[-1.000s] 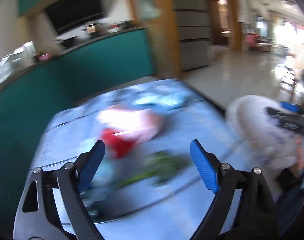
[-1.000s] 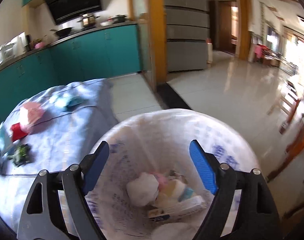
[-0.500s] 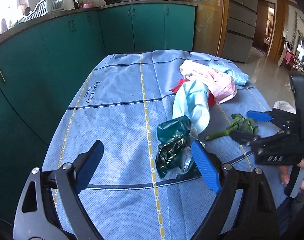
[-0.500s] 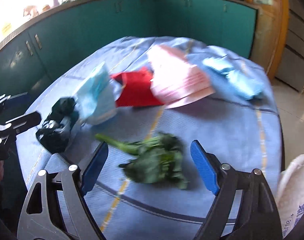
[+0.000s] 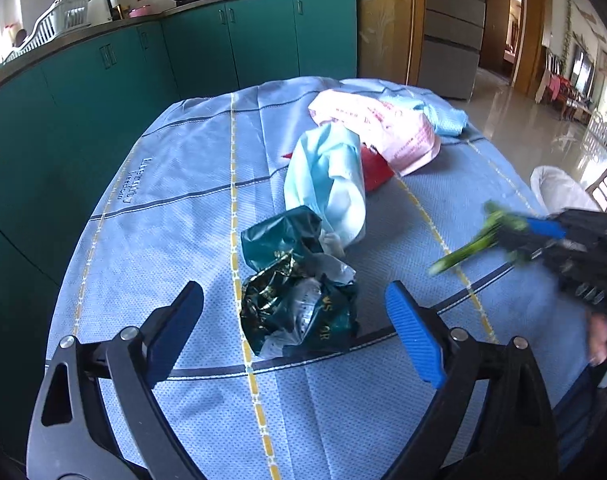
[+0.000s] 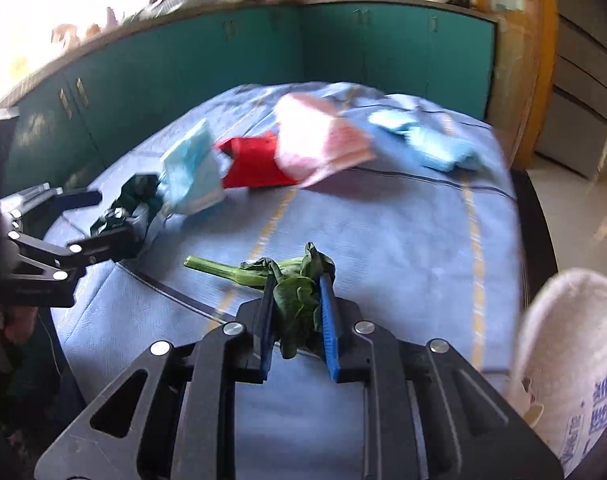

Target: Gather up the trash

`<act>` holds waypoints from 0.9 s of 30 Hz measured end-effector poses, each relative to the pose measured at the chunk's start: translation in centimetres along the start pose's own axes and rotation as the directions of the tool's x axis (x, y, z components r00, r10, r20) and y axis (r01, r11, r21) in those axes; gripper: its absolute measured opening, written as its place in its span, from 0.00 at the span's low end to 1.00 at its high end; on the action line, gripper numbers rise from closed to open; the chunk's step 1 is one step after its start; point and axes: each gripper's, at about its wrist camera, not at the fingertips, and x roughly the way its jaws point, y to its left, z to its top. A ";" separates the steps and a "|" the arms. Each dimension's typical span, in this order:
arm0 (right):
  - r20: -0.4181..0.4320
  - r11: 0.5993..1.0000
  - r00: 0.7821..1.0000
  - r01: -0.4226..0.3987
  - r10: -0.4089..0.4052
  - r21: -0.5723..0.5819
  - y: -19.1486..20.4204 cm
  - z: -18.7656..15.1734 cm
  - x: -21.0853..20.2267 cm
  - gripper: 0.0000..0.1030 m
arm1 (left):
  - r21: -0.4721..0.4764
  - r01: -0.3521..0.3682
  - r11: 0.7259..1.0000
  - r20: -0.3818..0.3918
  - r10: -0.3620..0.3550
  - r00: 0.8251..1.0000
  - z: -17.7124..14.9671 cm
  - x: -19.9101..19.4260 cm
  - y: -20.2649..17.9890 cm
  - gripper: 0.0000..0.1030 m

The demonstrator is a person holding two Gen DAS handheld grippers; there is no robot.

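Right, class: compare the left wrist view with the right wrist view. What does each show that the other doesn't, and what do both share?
Only the left wrist view: the dark green foil wrapper in full, lying between the open left gripper fingers, gold lettering readable.

Only the right wrist view: the right gripper, whose jaws have just been closing, clamped on the leafy green vegetable, and the printed side of the white bin liner.

Both: blue tablecloth, light blue bag, pink bag, red wrapper, teal cabinets.

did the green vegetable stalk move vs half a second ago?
Yes. The green vegetable stalk has left the tablecloth; the right gripper's jaws have just closed on its leaves, carrying it toward the white bin bag in the left wrist view.
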 end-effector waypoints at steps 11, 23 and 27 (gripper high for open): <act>0.023 0.995 0.996 0.087 -0.088 0.042 -1.9 -1.0 -0.8 0.74 | -0.023 -0.008 1.000 -0.027 0.008 1.000 -0.1 0.7 0.7 0.89; 0.011 0.993 0.993 0.119 -0.119 0.018 -1.5 -1.1 0.0 0.78 | -0.017 -0.007 1.000 -0.058 0.006 0.998 -0.3 2.0 0.4 0.66; 0.013 0.992 0.992 0.124 -0.124 0.016 -1.4 -1.1 0.0 0.79 | -0.016 -0.001 1.000 -0.059 0.000 0.998 -0.4 1.7 0.5 0.57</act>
